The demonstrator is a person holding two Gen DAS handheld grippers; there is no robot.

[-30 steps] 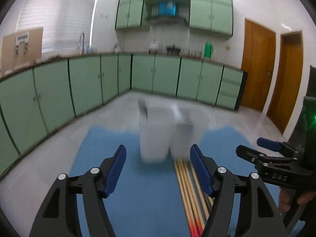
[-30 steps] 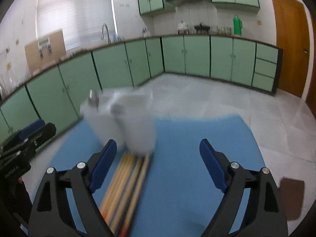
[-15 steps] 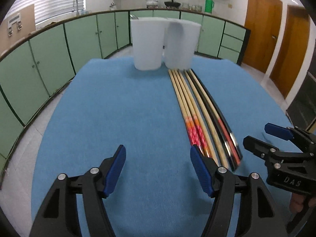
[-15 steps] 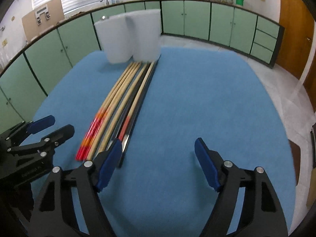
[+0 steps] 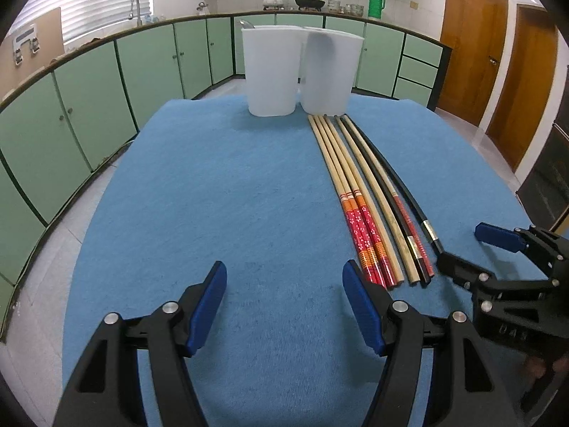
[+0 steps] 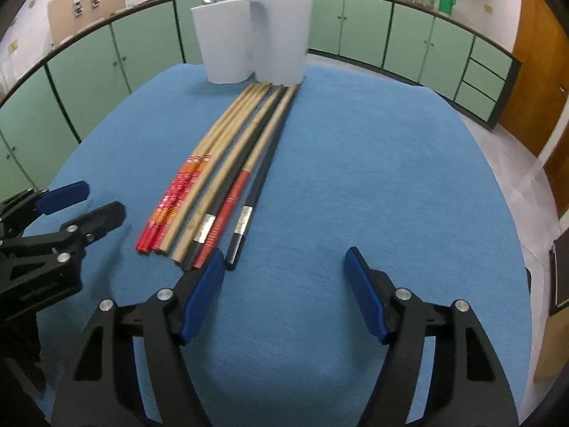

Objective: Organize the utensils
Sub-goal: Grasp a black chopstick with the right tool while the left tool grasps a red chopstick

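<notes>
Several chopsticks [image 5: 355, 192] lie side by side on a blue cloth-covered table [image 5: 213, 178]: bamboo ones with red patterned ends, plain ones and black ones. Their far tips reach two white plastic cups [image 5: 272, 71] [image 5: 329, 71] that stand together at the table's far edge. My left gripper [image 5: 284, 274] hovers open over bare cloth, just left of the chopsticks' near ends. My right gripper [image 6: 284, 259] is open with its jaws closing and nothing between them. Its left finger [image 6: 202, 291] is beside the end of the black chopsticks [image 6: 245, 213]. The cups [image 6: 224, 42] [image 6: 281, 39] show here too.
The table's rounded edge drops to a tiled floor on all sides. Green cabinets [image 5: 89, 99] line the walls, with wooden doors [image 5: 473, 42] at the right. A dark object [image 6: 560, 274] sits off the table's right edge.
Both grippers tipped downward and sank toward the table, so the chopsticks' near ends came into view. The right gripper's jaws narrowed; the left's stayed the same.
</notes>
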